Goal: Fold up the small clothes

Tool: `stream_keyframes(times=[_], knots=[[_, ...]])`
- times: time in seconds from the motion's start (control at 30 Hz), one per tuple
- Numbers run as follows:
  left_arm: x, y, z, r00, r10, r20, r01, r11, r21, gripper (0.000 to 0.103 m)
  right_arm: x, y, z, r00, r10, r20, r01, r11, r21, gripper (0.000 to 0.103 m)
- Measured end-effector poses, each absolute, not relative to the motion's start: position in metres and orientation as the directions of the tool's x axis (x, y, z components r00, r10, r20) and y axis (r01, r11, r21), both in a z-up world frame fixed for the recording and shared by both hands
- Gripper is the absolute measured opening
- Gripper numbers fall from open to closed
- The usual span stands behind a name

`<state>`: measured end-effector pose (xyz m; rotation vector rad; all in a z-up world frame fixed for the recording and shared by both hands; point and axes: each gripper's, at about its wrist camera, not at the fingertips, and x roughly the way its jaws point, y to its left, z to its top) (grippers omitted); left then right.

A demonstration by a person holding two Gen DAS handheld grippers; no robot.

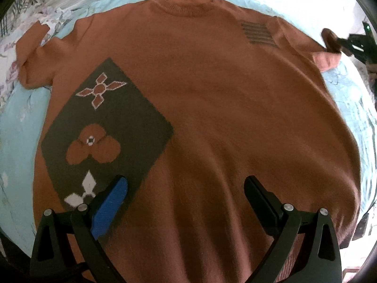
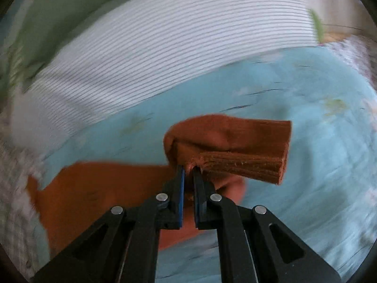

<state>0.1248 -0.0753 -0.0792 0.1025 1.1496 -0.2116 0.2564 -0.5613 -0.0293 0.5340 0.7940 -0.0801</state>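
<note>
A rust-orange sweater (image 1: 200, 108) lies flat and face up on the bed, collar at the far side, with a dark patch of flower shapes (image 1: 103, 136) on its left. My left gripper (image 1: 186, 184) is open and empty above the sweater's lower part. My right gripper (image 2: 189, 172) is shut on the sweater's right sleeve (image 2: 231, 146) near its ribbed cuff and holds it off the bed. In the left wrist view the right gripper (image 1: 339, 44) shows at the far right at the sleeve end. The left sleeve (image 1: 33, 56) lies bent at the far left.
A light blue floral bedsheet (image 1: 18, 122) lies under the sweater. A white striped pillow or cover (image 2: 165, 37) lies along the far side, with green fabric (image 2: 47, 11) behind it. The right wrist view is blurred.
</note>
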Motion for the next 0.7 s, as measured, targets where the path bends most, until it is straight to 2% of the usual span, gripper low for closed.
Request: stream_keyframes(times=[0.23, 0.43, 0.63, 0.7], knots=[[0.112, -0.046, -0.070, 0.416, -0.146, -0.898, 0.183, 0.980, -0.074, 0.100, 0.290, -0.414, -0.015, 0.676, 0.446, -0.587, -0.018, 0.806, 0.592, 0.007], [0.111, -0.011, -0.067, 0.427, -0.180, -0.886, 0.116, 0.983, -0.143, 0.100, 0.328, -0.285, -0.037, 0.565, 0.634, -0.528, -0.138, 0.704, 0.697, 0.007], [0.117, 0.015, -0.067, 0.435, -0.231, -0.870, 0.071, 0.972, -0.222, 0.100, 0.340, -0.203, -0.064, 0.510, 0.720, -0.470, -0.176, 0.623, 0.763, 0.007], [0.119, 0.023, -0.066, 0.439, -0.244, -0.865, 0.059, 0.968, -0.243, 0.100, 0.342, -0.182, -0.074, 0.478, 0.736, -0.479, -0.184, 0.617, 0.765, 0.007]])
